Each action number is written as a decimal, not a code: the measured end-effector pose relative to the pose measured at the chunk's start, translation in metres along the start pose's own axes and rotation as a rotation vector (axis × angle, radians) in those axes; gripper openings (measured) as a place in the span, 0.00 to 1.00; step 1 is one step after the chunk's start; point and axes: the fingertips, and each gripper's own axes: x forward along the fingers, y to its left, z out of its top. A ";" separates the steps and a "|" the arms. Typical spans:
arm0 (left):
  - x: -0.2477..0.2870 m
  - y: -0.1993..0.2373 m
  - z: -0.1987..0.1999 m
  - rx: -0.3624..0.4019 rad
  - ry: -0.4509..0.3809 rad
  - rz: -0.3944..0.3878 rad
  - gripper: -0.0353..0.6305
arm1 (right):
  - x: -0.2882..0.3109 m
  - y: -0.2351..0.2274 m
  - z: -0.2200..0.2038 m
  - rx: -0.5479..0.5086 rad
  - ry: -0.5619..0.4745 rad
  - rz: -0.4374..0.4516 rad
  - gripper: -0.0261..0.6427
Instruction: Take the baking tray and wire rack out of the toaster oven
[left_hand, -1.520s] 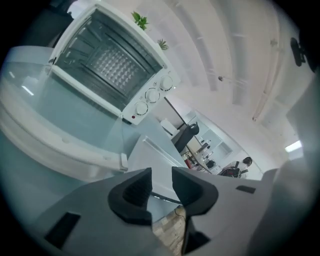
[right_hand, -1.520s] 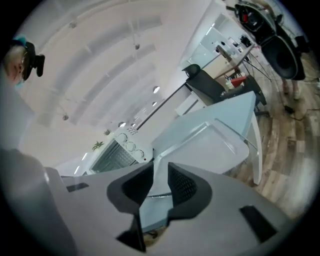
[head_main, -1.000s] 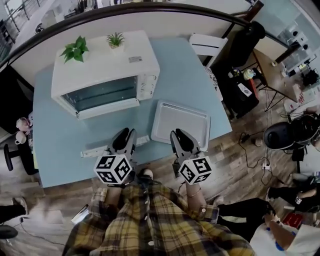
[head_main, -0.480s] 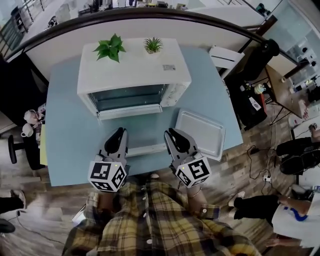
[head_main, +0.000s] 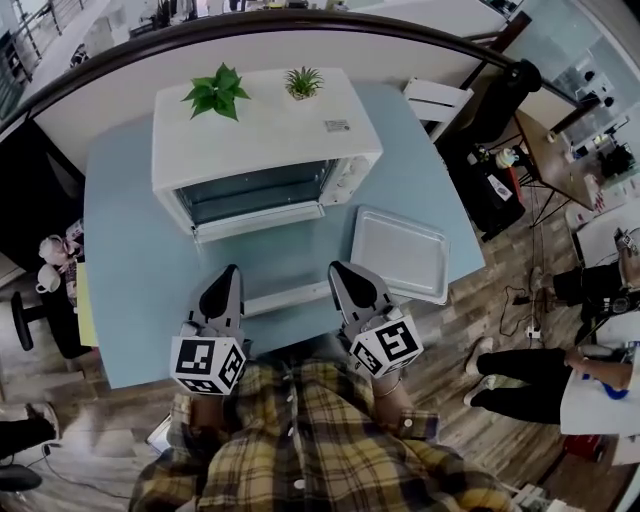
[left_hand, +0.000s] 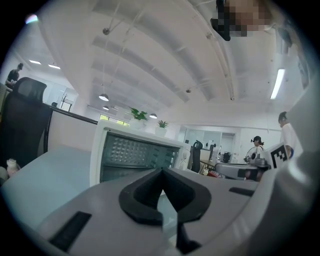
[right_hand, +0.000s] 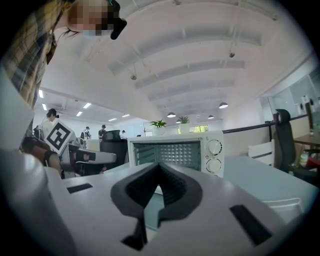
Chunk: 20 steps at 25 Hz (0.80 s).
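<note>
The white toaster oven (head_main: 265, 135) stands at the back of the blue table (head_main: 130, 290), its glass door (head_main: 255, 195) folded down. It also shows in the left gripper view (left_hand: 135, 152) and the right gripper view (right_hand: 175, 149). The empty metal baking tray (head_main: 400, 255) lies on the table right of the oven, its corner low in the right gripper view (right_hand: 282, 205). No wire rack shows. My left gripper (head_main: 231, 270) (left_hand: 161, 171) and right gripper (head_main: 337, 268) (right_hand: 160, 164) are both shut and empty, side by side short of the oven door, pointing at it.
Two small potted plants (head_main: 215, 92) stand on the oven top. A long white strip, like a power strip (head_main: 285, 297), lies on the table between the grippers. Office chairs (head_main: 500, 90), desks and people (head_main: 590, 370) are on the floor to the right.
Both grippers' jaws have gone from partly open to shut. Both hands have moved left from the tray to in front of the oven door.
</note>
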 end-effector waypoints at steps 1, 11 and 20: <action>-0.001 0.002 -0.001 -0.001 0.001 0.001 0.04 | -0.001 0.000 0.000 0.001 0.001 -0.004 0.04; -0.008 0.014 -0.003 -0.021 -0.011 0.026 0.04 | -0.001 -0.002 -0.005 0.020 0.009 -0.020 0.04; -0.012 0.025 0.002 -0.015 -0.024 0.053 0.04 | 0.011 0.000 -0.005 0.028 0.016 -0.007 0.04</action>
